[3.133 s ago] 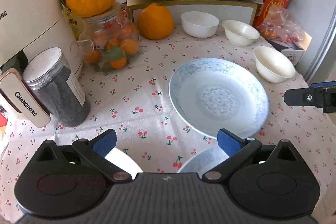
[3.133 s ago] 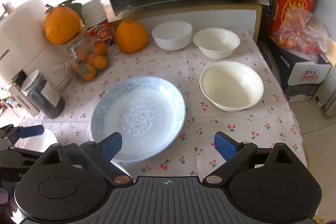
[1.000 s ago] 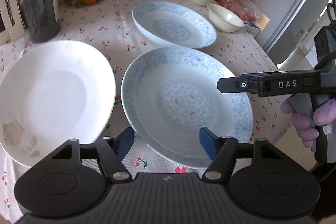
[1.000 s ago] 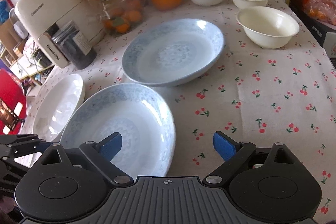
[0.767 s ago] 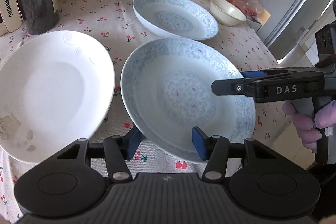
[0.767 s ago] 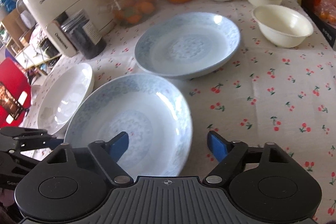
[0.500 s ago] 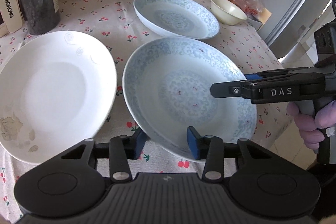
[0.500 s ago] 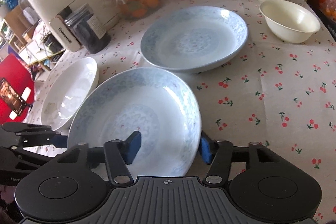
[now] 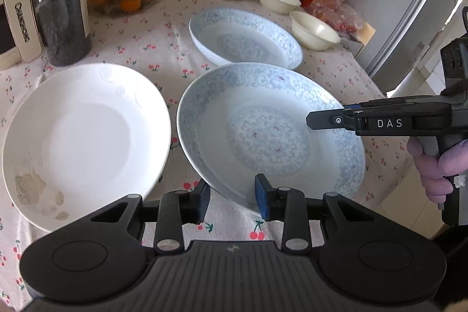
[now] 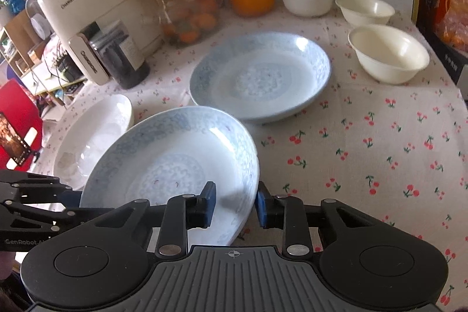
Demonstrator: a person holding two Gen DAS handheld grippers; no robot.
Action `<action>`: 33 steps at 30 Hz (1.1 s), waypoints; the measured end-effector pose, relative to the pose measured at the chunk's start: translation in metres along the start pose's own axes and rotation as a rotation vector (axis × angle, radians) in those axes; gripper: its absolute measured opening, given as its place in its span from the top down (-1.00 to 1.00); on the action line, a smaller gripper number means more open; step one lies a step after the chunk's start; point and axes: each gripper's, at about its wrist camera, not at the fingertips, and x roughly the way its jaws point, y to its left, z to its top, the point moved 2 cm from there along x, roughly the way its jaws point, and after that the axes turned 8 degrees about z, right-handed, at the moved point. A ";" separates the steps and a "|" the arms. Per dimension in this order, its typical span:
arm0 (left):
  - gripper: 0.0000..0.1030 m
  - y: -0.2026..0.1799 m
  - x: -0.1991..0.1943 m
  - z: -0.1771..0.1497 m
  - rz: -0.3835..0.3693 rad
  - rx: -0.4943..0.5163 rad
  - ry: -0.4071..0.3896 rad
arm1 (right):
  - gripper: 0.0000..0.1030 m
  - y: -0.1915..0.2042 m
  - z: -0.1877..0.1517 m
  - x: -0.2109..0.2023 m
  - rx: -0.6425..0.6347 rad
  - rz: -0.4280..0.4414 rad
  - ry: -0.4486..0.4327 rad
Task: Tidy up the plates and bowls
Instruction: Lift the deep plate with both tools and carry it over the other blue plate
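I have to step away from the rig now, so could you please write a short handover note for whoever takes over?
Left gripper: its jaws have just been closing on the near rim of the near blue plate, and the pads look pressed on it.
Right gripper: has just been closing too, clamped on the same plate's right edge.
That plate is tilted, its right side lifted.
Second blue plate lies flat behind it; white plate to its left; three bowls at the far right, unstacked.
Done: nothing stacked yet.
Left: probably set the held plate onto another, then gather the bowls.

right tool [image 10: 234, 208] gripping near blue plate [image 10: 175, 163]
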 end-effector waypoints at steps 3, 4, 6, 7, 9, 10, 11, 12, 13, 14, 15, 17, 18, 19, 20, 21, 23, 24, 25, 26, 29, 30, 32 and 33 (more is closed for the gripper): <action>0.41 -0.001 -0.004 0.001 -0.005 0.003 -0.014 | 0.46 0.001 0.004 -0.006 0.003 0.009 -0.018; 0.41 -0.001 -0.006 0.001 -0.008 0.002 -0.018 | 0.46 0.001 0.006 -0.009 0.003 0.012 -0.024; 0.41 -0.002 -0.008 0.003 -0.013 0.002 -0.029 | 0.46 0.002 0.009 -0.013 0.004 0.015 -0.040; 0.41 -0.002 -0.009 0.004 -0.014 0.002 -0.035 | 0.46 0.002 0.011 -0.015 0.006 0.017 -0.048; 0.41 -0.003 -0.011 0.005 -0.014 0.004 -0.045 | 0.46 0.002 0.013 -0.018 0.013 0.021 -0.059; 0.41 -0.003 -0.012 0.006 -0.015 0.003 -0.050 | 0.46 0.002 0.015 -0.019 0.016 0.023 -0.065; 0.41 -0.003 -0.012 0.007 -0.016 0.002 -0.053 | 0.46 0.002 0.016 -0.020 0.017 0.025 -0.070; 0.41 -0.003 -0.012 0.008 -0.018 0.000 -0.054 | 0.46 0.002 0.017 -0.021 0.016 0.025 -0.073; 0.41 -0.003 -0.012 0.009 -0.020 -0.004 -0.055 | 0.46 0.002 0.019 -0.022 0.016 0.025 -0.076; 0.41 -0.003 -0.013 0.010 -0.020 -0.007 -0.057 | 0.46 0.002 0.020 -0.022 0.016 0.027 -0.078; 0.41 -0.003 -0.013 0.012 -0.019 -0.009 -0.059 | 0.46 0.002 0.022 -0.022 0.017 0.028 -0.081; 0.41 -0.003 -0.013 0.014 -0.018 -0.012 -0.065 | 0.46 0.001 0.025 -0.022 0.020 0.027 -0.086; 0.41 -0.003 -0.013 0.016 -0.019 -0.015 -0.069 | 0.46 0.000 0.026 -0.022 0.023 0.026 -0.090; 0.41 -0.003 -0.013 0.018 -0.020 -0.018 -0.073 | 0.46 -0.001 0.028 -0.022 0.029 0.025 -0.094; 0.41 -0.003 -0.013 0.019 -0.019 -0.019 -0.077 | 0.46 -0.003 0.030 -0.021 0.034 0.024 -0.096; 0.41 -0.003 -0.012 0.022 -0.020 -0.021 -0.082 | 0.46 -0.004 0.032 -0.021 0.039 0.023 -0.099; 0.41 -0.003 -0.011 0.026 -0.019 -0.024 -0.091 | 0.46 -0.007 0.035 -0.019 0.048 0.022 -0.105; 0.42 -0.002 -0.010 0.029 -0.019 -0.025 -0.094 | 0.46 -0.009 0.037 -0.019 0.051 0.021 -0.108; 0.42 -0.002 -0.008 0.032 -0.017 -0.028 -0.097 | 0.46 -0.011 0.039 -0.018 0.053 0.020 -0.110; 0.42 -0.003 -0.006 0.036 -0.014 -0.032 -0.101 | 0.46 -0.013 0.041 -0.017 0.057 0.018 -0.112; 0.42 -0.004 0.001 0.043 -0.001 -0.039 -0.114 | 0.46 -0.019 0.049 -0.014 0.064 0.009 -0.121; 0.42 -0.004 0.002 0.046 0.001 -0.040 -0.117 | 0.46 -0.021 0.052 -0.013 0.067 0.006 -0.124; 0.42 -0.005 0.007 0.052 0.004 -0.042 -0.120 | 0.46 -0.027 0.058 -0.011 0.075 -0.001 -0.132; 0.42 -0.006 0.009 0.055 0.005 -0.043 -0.122 | 0.46 -0.029 0.062 -0.010 0.081 -0.004 -0.135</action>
